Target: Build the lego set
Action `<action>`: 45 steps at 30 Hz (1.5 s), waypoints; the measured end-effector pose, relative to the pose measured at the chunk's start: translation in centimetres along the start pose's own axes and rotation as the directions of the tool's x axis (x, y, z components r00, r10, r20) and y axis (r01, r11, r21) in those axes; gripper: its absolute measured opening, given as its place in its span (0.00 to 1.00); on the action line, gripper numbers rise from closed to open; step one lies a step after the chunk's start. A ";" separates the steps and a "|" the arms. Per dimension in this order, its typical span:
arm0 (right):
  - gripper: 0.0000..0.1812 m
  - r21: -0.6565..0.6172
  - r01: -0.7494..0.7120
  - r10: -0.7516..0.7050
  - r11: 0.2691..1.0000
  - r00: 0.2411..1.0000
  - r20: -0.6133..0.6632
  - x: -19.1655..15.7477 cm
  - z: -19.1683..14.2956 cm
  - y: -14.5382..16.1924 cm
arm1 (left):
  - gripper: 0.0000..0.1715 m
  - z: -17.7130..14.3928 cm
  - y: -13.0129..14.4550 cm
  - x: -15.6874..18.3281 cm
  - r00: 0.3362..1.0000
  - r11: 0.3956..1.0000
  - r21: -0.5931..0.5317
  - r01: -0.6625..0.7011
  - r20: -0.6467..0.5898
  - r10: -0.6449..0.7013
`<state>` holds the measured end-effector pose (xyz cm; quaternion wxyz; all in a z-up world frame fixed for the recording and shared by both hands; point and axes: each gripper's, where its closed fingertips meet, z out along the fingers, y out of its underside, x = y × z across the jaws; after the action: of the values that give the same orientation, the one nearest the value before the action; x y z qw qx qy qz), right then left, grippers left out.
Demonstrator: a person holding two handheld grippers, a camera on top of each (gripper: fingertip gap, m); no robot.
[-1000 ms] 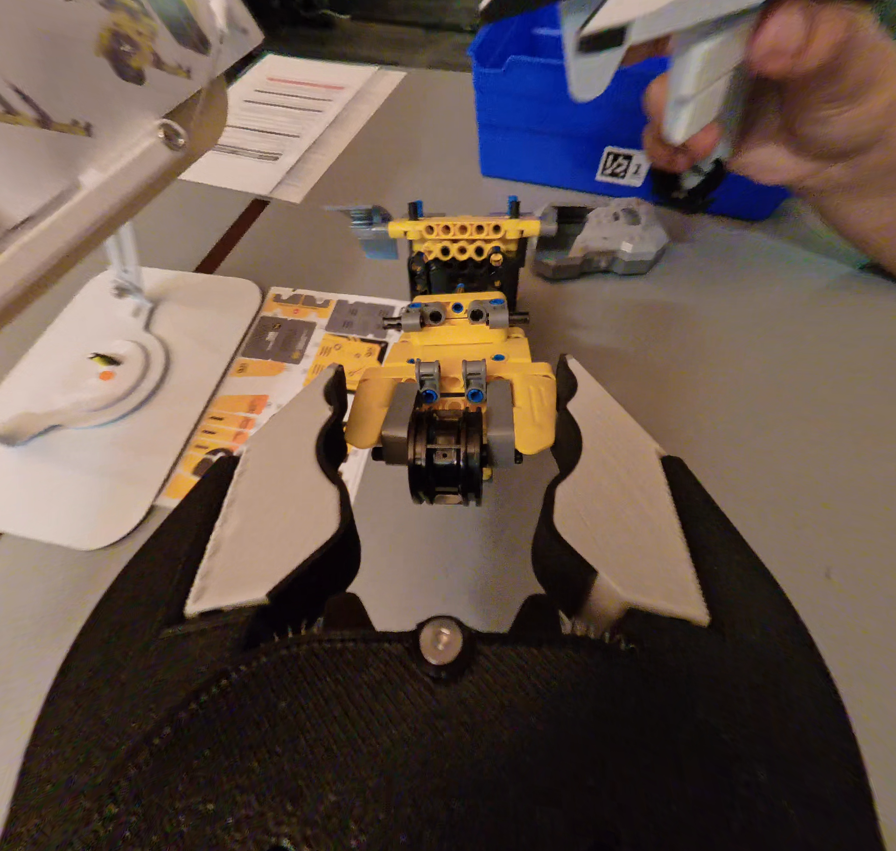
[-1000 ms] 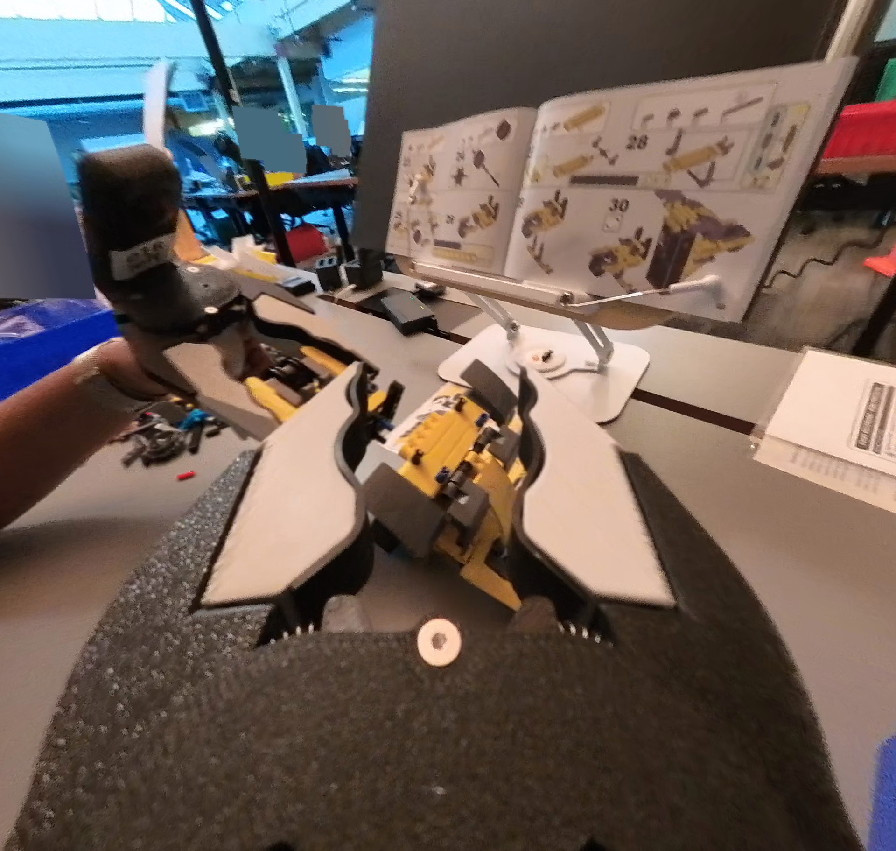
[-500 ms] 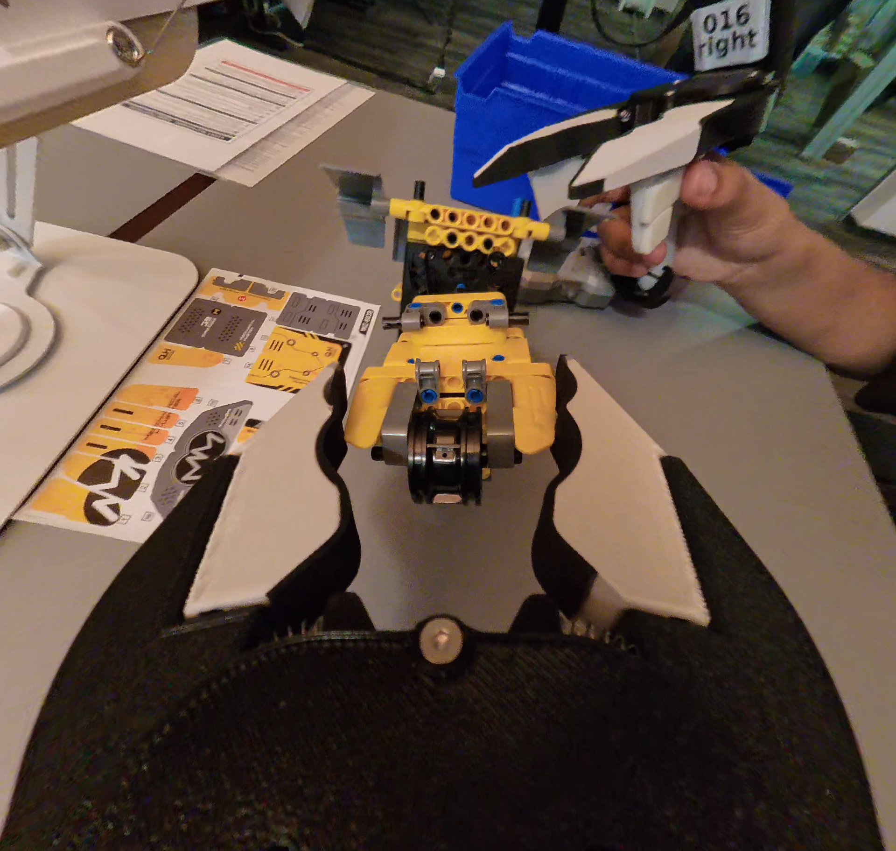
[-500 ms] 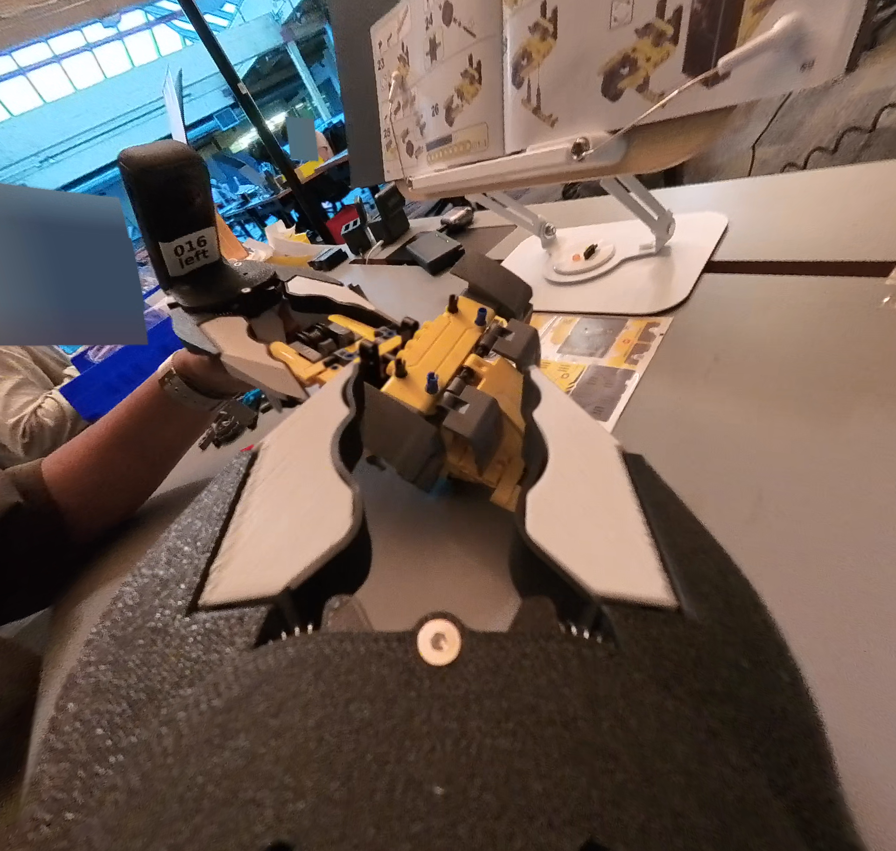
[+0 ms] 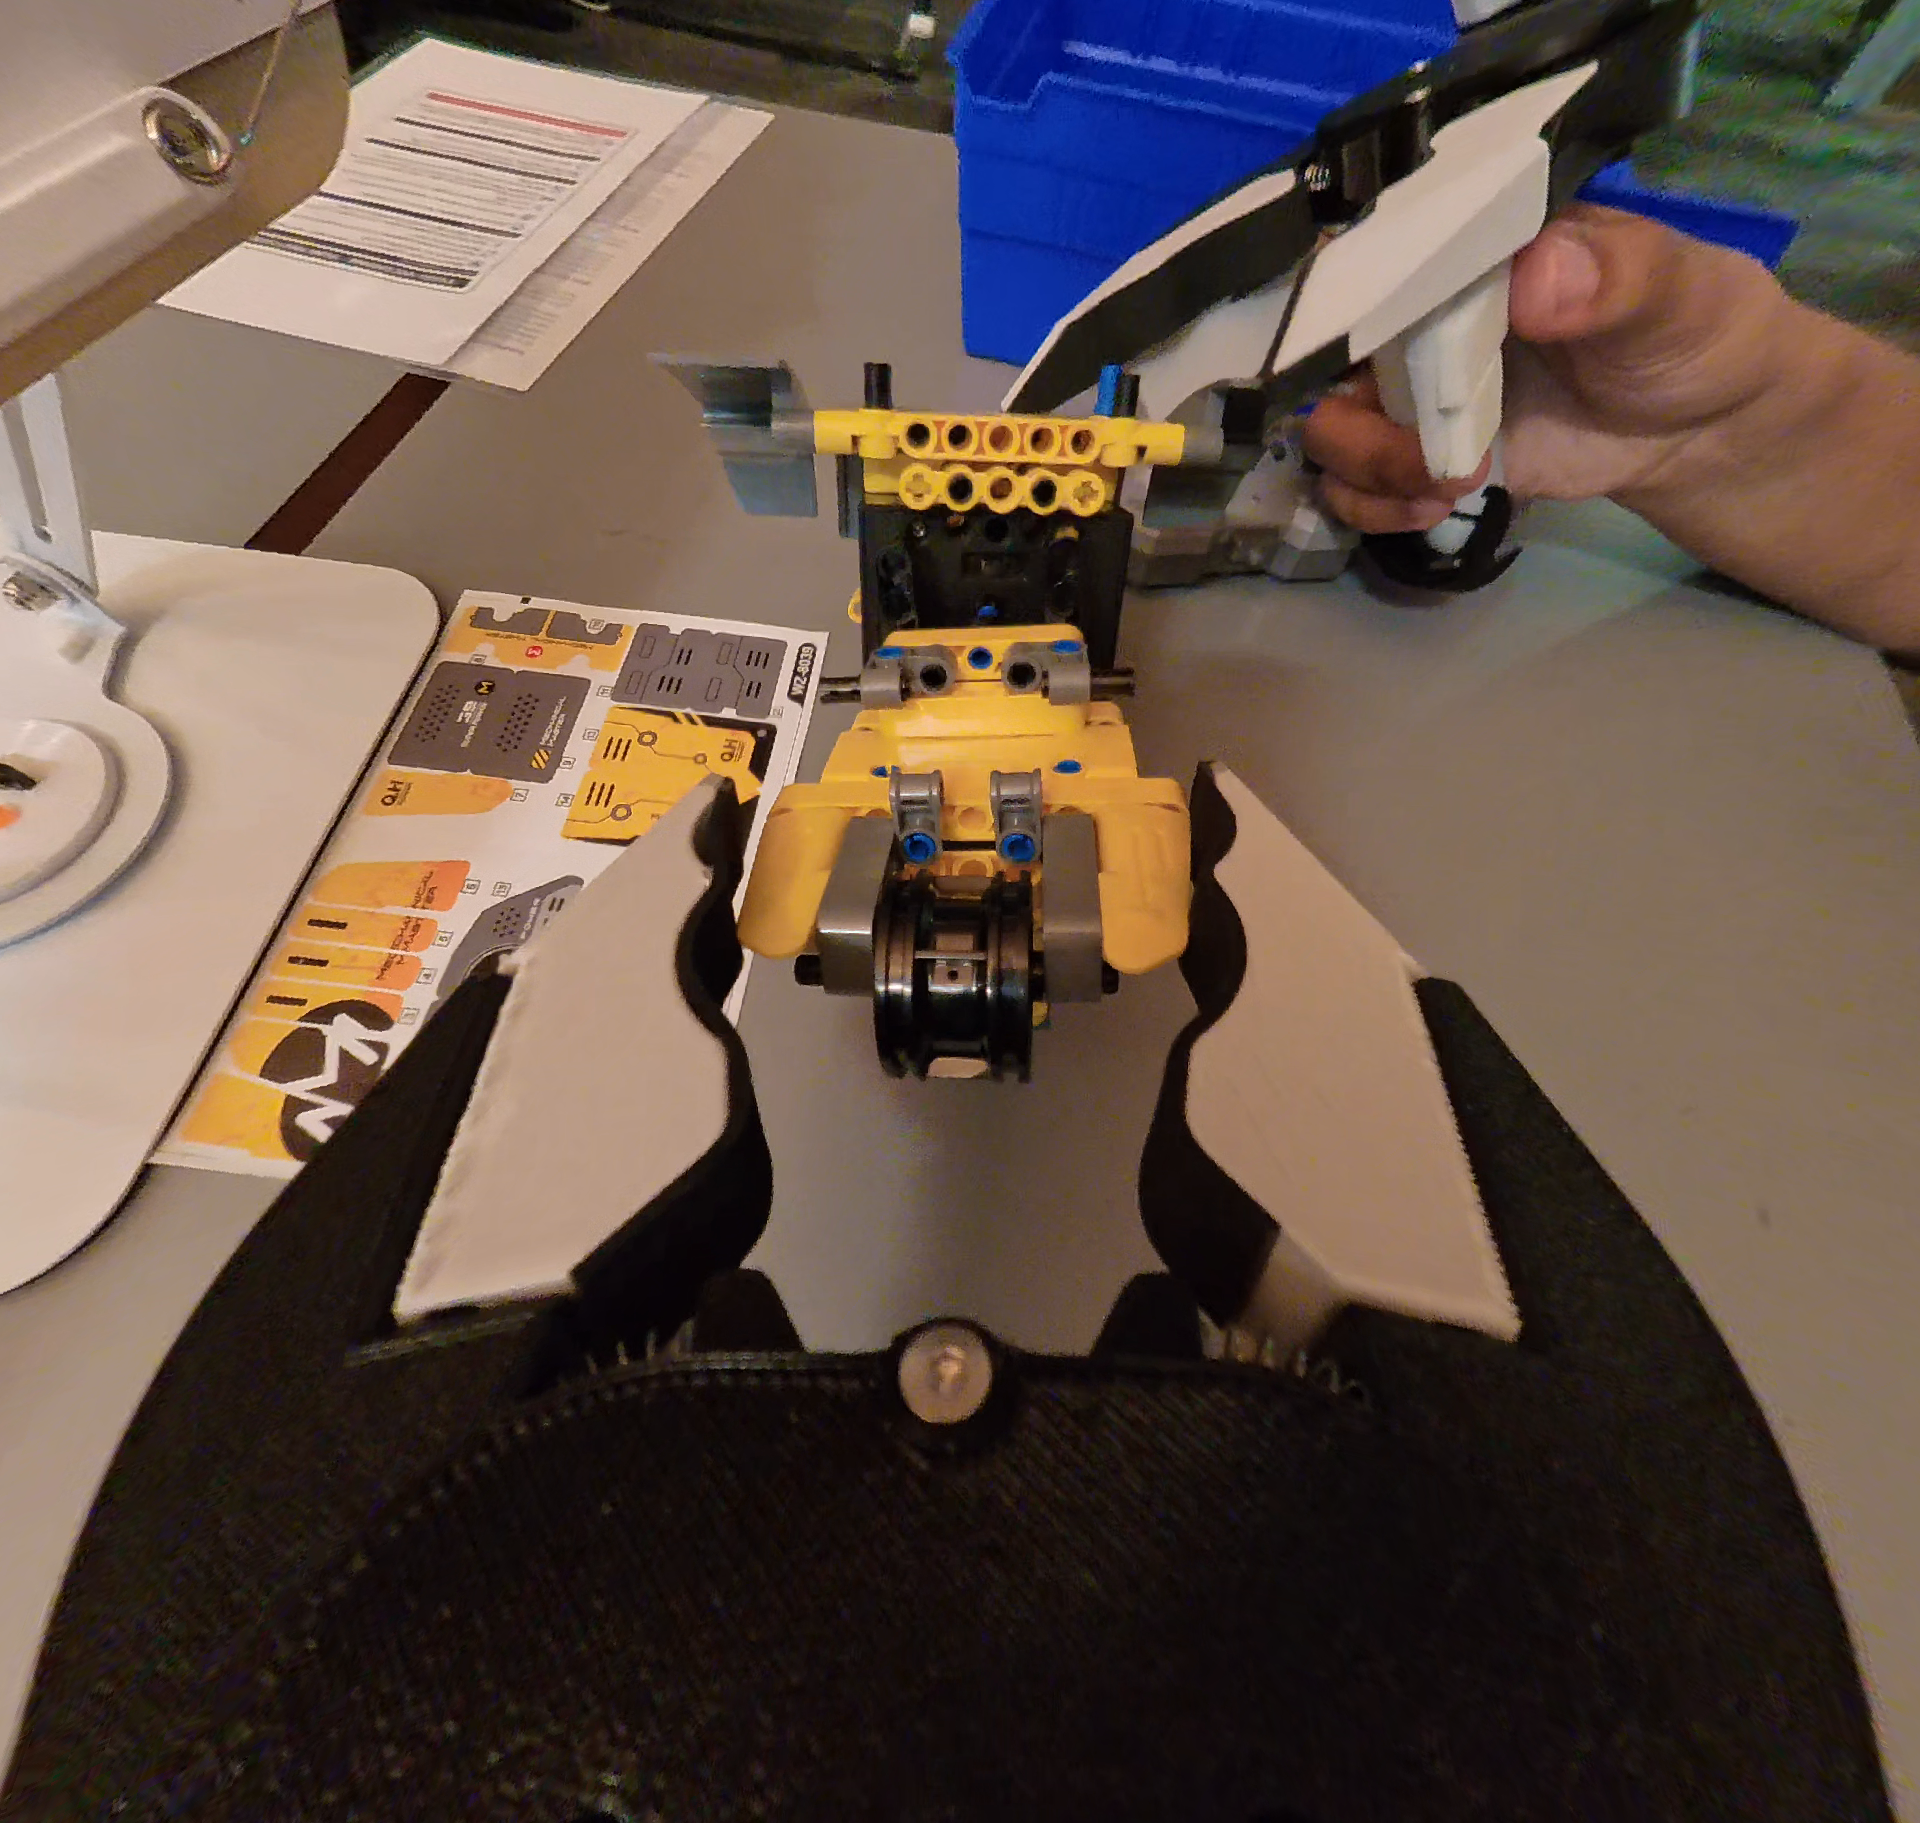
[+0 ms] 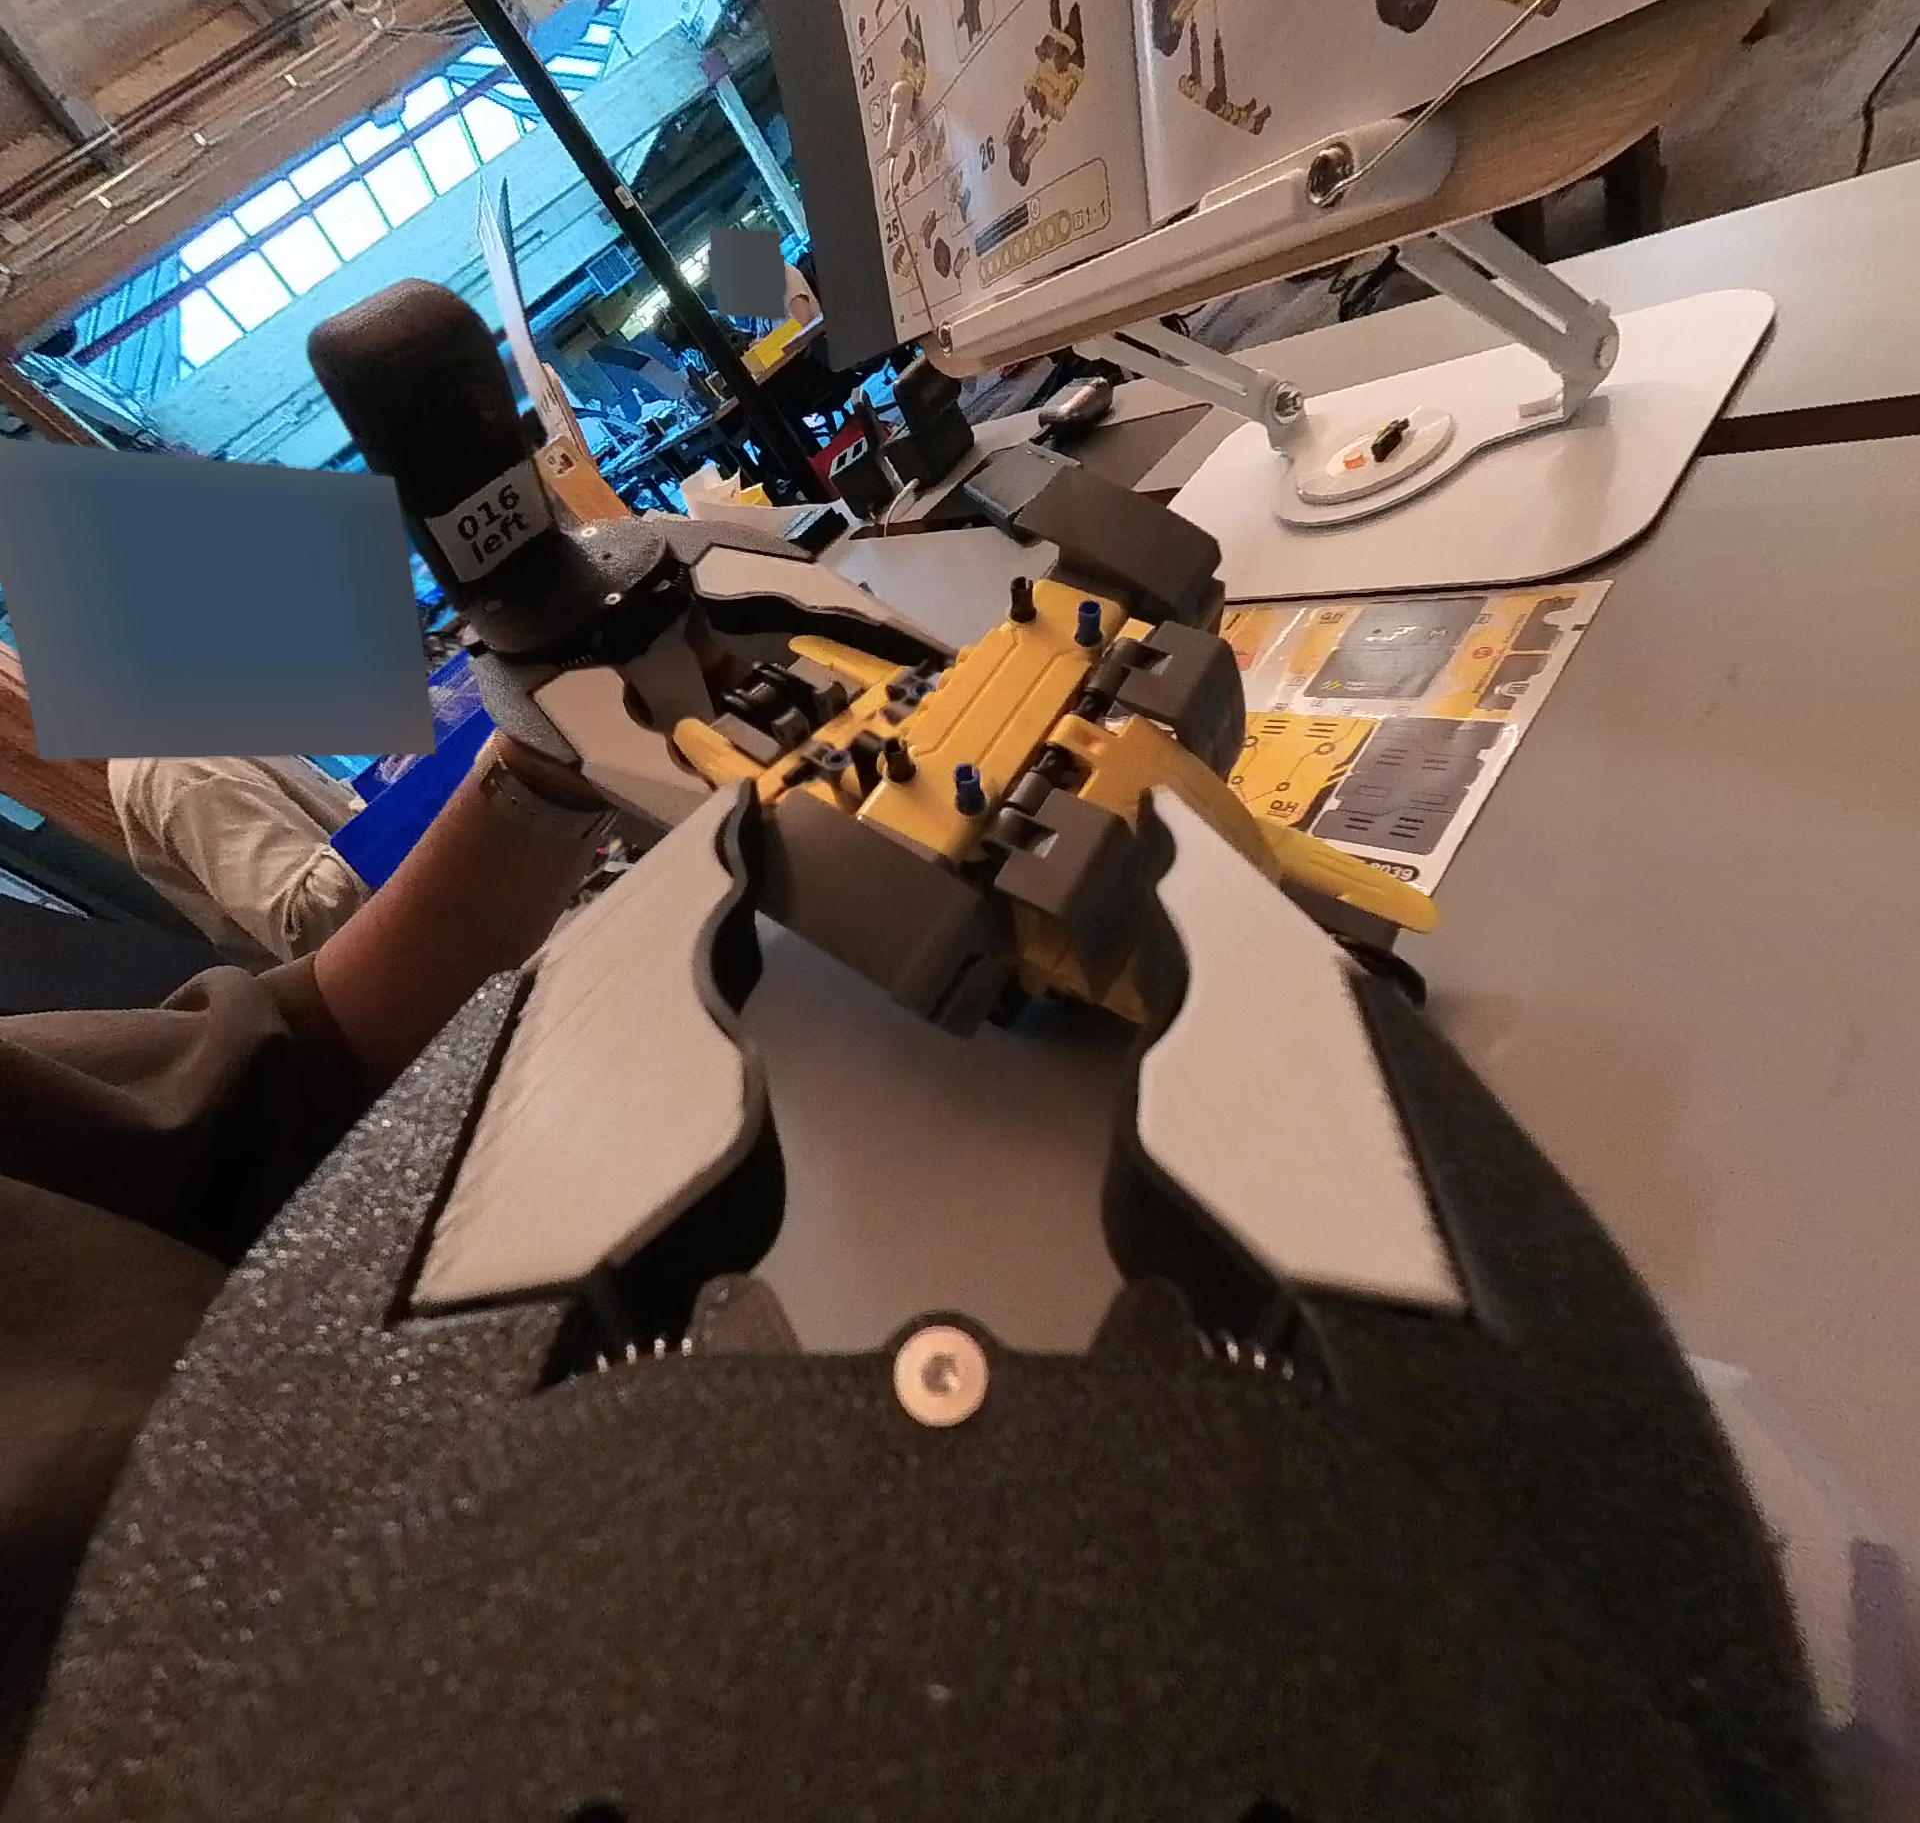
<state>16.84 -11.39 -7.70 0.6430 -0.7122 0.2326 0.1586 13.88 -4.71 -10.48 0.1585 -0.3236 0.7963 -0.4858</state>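
A yellow, grey and black brick-built vehicle model (image 5: 966, 807) is clamped by its yellow body between the fingers of my left gripper (image 5: 961, 786), black wheel hub toward the camera, held over the grey table (image 5: 1455, 942). My right gripper (image 6: 945, 817) is open at the model's (image 6: 997, 734) far end, with the grey side panels between its fingertips; I cannot tell if they touch. In the left wrist view the right gripper's (image 5: 1049, 381) tips sit just above the yellow holed beam. The left gripper (image 6: 831, 713) shows beyond the model in the right wrist view.
A sticker sheet (image 5: 582, 765) lies left of the model beside a white book stand base (image 5: 208, 734) holding an open instruction booklet (image 6: 1195, 59). A blue bin (image 5: 1143, 111), a loose grey part (image 5: 1226, 537) and a printed paper (image 5: 488, 184) lie farther back. Some 9 cm of space lies between my two pairs of fingers.
The right gripper has come down from high above to the model's far end. The left gripper has kept its hold and shifted a little over the table.
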 end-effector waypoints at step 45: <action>0.12 -0.368 0.911 -0.908 0.188 0.018 -0.419 -0.9 -0.2 0.5 | 0.48 0.2 -0.2 0.1 1.000 1.000 0.011 0.021 0.016 -0.021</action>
<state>15.80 -11.53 -7.59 0.4937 -0.7010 -0.1000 -0.5048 14.00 -4.93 -10.39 0.1616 -0.3351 0.7888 -0.4892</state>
